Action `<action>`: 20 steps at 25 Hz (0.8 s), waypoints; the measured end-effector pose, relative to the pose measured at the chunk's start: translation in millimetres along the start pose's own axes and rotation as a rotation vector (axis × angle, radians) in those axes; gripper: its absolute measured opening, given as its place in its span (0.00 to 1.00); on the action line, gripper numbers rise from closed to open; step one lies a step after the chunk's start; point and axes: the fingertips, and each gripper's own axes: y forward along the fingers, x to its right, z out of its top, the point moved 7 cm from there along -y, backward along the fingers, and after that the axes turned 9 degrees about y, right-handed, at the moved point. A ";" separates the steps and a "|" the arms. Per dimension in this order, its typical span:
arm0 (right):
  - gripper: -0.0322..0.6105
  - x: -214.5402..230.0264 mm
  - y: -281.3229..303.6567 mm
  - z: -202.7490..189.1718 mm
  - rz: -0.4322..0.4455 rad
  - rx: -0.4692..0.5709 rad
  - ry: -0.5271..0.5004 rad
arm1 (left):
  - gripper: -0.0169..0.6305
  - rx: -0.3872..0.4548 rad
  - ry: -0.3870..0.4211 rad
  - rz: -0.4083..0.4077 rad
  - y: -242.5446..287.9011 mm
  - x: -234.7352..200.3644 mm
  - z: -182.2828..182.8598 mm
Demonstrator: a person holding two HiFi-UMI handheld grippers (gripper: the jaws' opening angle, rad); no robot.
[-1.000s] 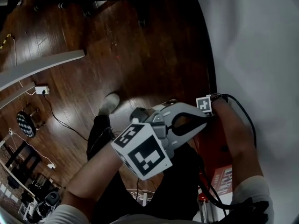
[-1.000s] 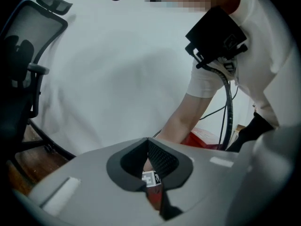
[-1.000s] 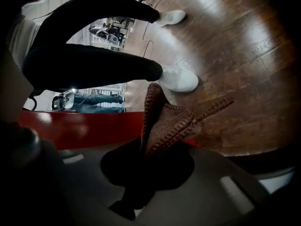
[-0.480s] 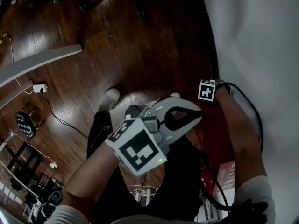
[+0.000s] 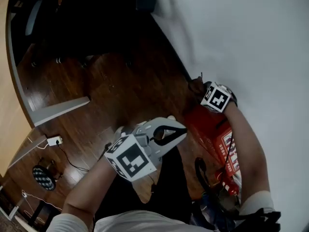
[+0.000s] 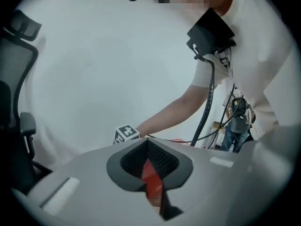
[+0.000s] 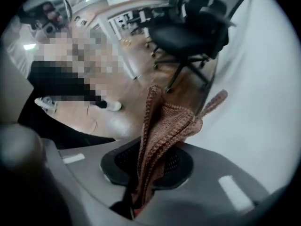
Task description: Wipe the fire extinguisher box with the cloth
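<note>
- The fire extinguisher box (image 5: pixel 210 127) is red and lies low on the right, close along the white wall (image 5: pixel 260 42). Its long axis runs from far to near beside the person's right forearm.
- The right gripper (image 7: pixel 134 199) is clamped tight on the cloth (image 7: pixel 164 126), a brownish knitted piece that bunches up out of the jaws. In the head view it sits at the far end of the box, so this is the arm placed to do the wiping.
- The cloth's free end points on past the box toward the floor (image 5: pixel 120 86) and the wall. Whether it touches the red surface cannot be told, and the right gripper view shows no box at all.
- The left gripper (image 5: pixel 179 129) has its jaws closed together and holds nothing. The red seen through the loop of its jaws is the box beyond, which lies to its right and clearly apart.
- My judgement — the box lies nearward from the cloth, so the stroke should be drawn back along the long axis, from the far end toward the person.
</note>
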 end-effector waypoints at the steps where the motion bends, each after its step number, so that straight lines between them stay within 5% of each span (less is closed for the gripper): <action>1: 0.13 -13.6 -33.1 -1.6 -0.043 0.051 0.061 | 0.03 0.002 0.024 -0.043 -10.4 3.3 12.1; 6: 0.13 -126.0 -181.7 -39.3 -0.249 0.419 0.409 | 0.03 -0.019 0.146 -0.219 -54.1 37.6 70.8; 12: 0.13 -333.2 -268.7 -118.7 -0.469 0.778 0.874 | 0.03 -0.028 0.171 -0.381 -92.9 89.5 123.7; 20: 0.13 -603.9 -278.9 -177.6 -0.646 0.986 1.104 | 0.03 -0.077 0.315 -0.425 -148.6 233.7 145.6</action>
